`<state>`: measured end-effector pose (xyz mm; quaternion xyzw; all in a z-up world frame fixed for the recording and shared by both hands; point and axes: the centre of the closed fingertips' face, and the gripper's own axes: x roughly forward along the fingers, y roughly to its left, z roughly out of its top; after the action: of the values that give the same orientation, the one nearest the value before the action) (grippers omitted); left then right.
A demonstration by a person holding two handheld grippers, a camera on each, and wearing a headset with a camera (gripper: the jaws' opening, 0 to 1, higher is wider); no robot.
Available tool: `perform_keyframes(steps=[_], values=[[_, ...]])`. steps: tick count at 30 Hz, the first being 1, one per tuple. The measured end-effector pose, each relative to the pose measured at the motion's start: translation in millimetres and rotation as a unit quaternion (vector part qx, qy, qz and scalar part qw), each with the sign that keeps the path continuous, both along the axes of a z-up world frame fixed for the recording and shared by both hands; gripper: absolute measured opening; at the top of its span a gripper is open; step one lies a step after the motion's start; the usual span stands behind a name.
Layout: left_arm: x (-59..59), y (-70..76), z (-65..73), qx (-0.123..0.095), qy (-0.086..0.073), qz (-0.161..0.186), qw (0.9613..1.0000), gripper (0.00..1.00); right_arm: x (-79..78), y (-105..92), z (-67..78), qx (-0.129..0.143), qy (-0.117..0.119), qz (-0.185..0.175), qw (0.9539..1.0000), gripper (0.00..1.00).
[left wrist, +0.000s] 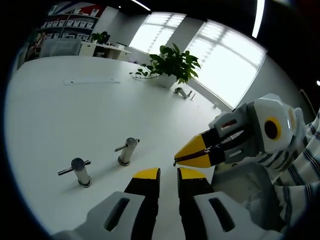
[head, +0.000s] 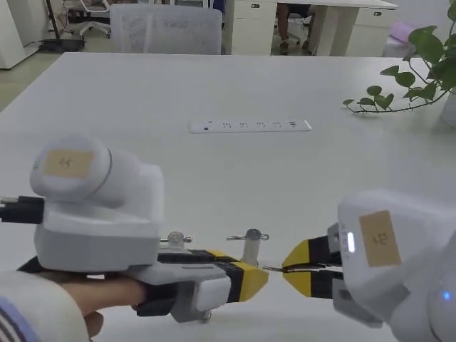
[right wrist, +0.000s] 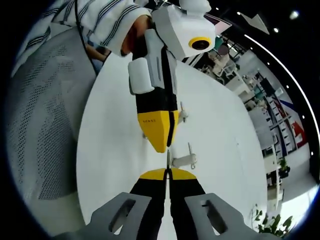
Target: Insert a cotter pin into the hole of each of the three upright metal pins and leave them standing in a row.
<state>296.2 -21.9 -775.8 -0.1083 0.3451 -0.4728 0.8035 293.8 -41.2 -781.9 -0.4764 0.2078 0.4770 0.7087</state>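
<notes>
1. Head view: the left gripper [head: 256, 278] is near left, held in a hand [head: 107, 296], and points right. The right gripper [head: 288, 268] is near right and points left. Their yellow tips are nearly nose to nose, just apart.
2. Head view: the right tongs are clamped on the loose cotter pin [head: 273, 268], whose wire end pokes toward the left gripper.
3. Head view: the right metal pin [head: 251, 251] stands upright on the table [head: 228, 171], just beyond the two tips. A fitted cotter pin [head: 242, 236] goes crosswise through its top. The left metal pin [head: 176, 239] is further left and partly hidden behind the left gripper. A second fitted cotter pin [head: 187, 240] goes through it.
4. Head view: a power strip [head: 249, 126] lies at far centre and a plant [head: 420, 64] is far right.
5. Left gripper view: the left gripper's tongs [left wrist: 169, 174] are narrowly apart, with nothing seen between them. The right gripper [left wrist: 182, 157] comes in from the right, close to them. Both metal pins [left wrist: 80, 171] [left wrist: 127, 151] stand upright to the left, near each other, each with a wire across it.
6. Right gripper view: the right gripper's tongs [right wrist: 168, 174] are together on the loose cotter pin [right wrist: 168, 162], which points at the left gripper's tip [right wrist: 161, 142]. The right metal pin [right wrist: 186, 161] is just beside the wire and the left metal pin [right wrist: 182, 115] is beyond it.
</notes>
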Motion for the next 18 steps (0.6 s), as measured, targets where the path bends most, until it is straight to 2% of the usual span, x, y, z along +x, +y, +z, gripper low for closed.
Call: perform_keyframes(steps=[4,18], values=[[-1.8,-2.5,-2.1,0.002,0.003,-0.005,1.0,0.1,-2.0,0.9,-1.1,0.002,0.004,0.0,1.0,0.02],[-2.3,-8.3,-0.3,-0.01,0.018,-0.008,0.9998,0.04,-4.2,4.9,-0.7,0.002,0.002,0.005,1.0,0.02]])
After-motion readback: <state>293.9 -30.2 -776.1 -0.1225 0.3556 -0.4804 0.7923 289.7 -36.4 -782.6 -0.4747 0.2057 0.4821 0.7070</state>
